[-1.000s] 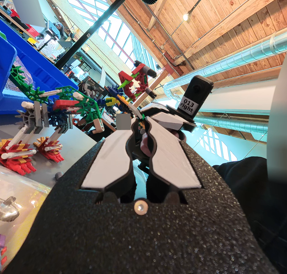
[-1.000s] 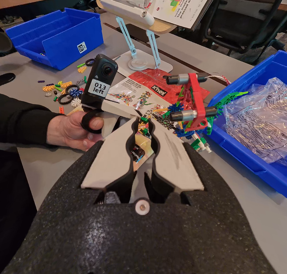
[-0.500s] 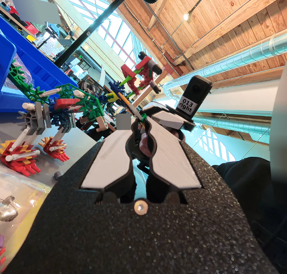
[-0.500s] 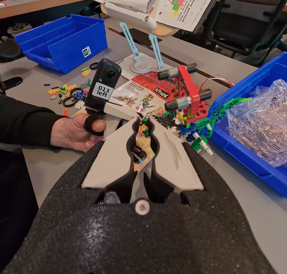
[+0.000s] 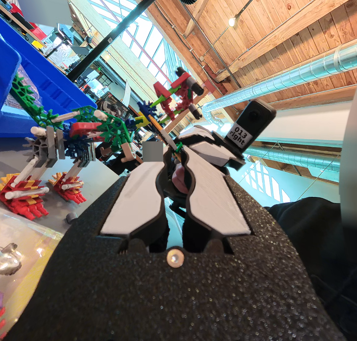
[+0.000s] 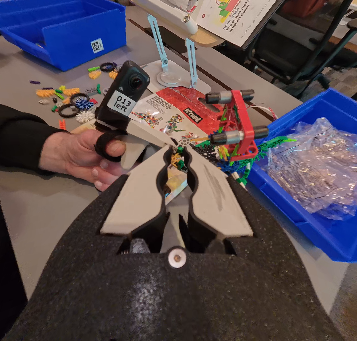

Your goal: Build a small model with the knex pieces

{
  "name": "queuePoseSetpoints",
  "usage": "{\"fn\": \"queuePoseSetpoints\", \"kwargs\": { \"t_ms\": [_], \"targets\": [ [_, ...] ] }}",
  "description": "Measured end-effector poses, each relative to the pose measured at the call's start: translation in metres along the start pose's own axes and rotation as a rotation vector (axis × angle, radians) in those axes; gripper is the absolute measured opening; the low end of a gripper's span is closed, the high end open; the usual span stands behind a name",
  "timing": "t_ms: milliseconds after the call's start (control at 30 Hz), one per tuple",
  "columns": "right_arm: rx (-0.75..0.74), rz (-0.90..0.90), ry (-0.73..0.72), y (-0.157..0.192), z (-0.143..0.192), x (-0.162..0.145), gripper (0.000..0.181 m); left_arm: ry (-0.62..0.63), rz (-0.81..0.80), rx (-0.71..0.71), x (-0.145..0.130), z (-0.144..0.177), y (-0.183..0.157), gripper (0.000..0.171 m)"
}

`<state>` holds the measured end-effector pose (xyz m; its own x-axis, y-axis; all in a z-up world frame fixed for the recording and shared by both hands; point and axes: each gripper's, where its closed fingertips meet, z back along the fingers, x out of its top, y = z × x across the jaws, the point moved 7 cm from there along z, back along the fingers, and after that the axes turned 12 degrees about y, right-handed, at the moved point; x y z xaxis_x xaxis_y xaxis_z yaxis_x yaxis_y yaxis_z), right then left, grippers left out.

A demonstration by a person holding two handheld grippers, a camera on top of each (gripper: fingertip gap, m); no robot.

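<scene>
A colourful toy construction model (image 5: 81, 136) stands on red and yellow feet (image 5: 23, 196), with a red head carrying grey and black rollers (image 5: 173, 98) (image 6: 241, 123). My left gripper (image 5: 174, 151) is shut on the end of a white and orange rod (image 5: 166, 136) sticking out of the model. My right gripper (image 6: 176, 149) faces it, shut on a small green connector (image 6: 180, 150) on the same rod. Each gripper shows in the other's view: the right one (image 5: 204, 148) and the left one (image 6: 166, 142), held by a hand (image 6: 77, 154). The tips nearly touch.
A blue bin (image 6: 67, 42) stands at the back left, with loose small pieces and black rings (image 6: 67, 100) in front of it. A blue bin (image 6: 289, 206) with plastic bags (image 6: 318, 167) is at the right. A stand (image 6: 173, 77) with instruction sheets and a red package (image 6: 183, 107) are behind the model. Less than 4 cm separates the two grippers' tips.
Both grippers stay clamped at the same spot. The model's red head has tilted and swung a little upward, and the right wrist view has drawn slightly closer to the model.
</scene>
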<state>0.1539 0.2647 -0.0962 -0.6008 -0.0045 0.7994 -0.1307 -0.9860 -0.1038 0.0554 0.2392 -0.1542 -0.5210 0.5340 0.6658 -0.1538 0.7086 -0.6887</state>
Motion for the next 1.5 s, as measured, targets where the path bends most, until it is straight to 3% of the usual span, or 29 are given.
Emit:
{"fn": "queuePoseSetpoints", "kwargs": {
  "t_ms": [133, 367, 633, 1500],
  "targets": [
    [-0.03, 0.042, 0.038, 0.004, -0.001, -0.001, 0.024, -0.005, 0.003, 0.004, 0.002, 0.0, 0.0, 0.006],
    [-0.189, 0.173, 0.071, 0.008, -0.005, -0.001, 0.016, 0.005, 0.01, -0.005, 0.002, -0.001, -0.001, 0.013],
    [-0.226, 0.22, 0.075, 0.007, -0.003, -0.002, 0.014, 0.015, 0.024, -0.042, 0.003, -0.002, -0.004, 0.024],
    [-0.304, 0.34, 0.087, 0.01, 0.002, 0.001, 0.005, 0.027, 0.029, -0.029, 0.006, -0.002, -0.003, 0.013]
  ]
}}
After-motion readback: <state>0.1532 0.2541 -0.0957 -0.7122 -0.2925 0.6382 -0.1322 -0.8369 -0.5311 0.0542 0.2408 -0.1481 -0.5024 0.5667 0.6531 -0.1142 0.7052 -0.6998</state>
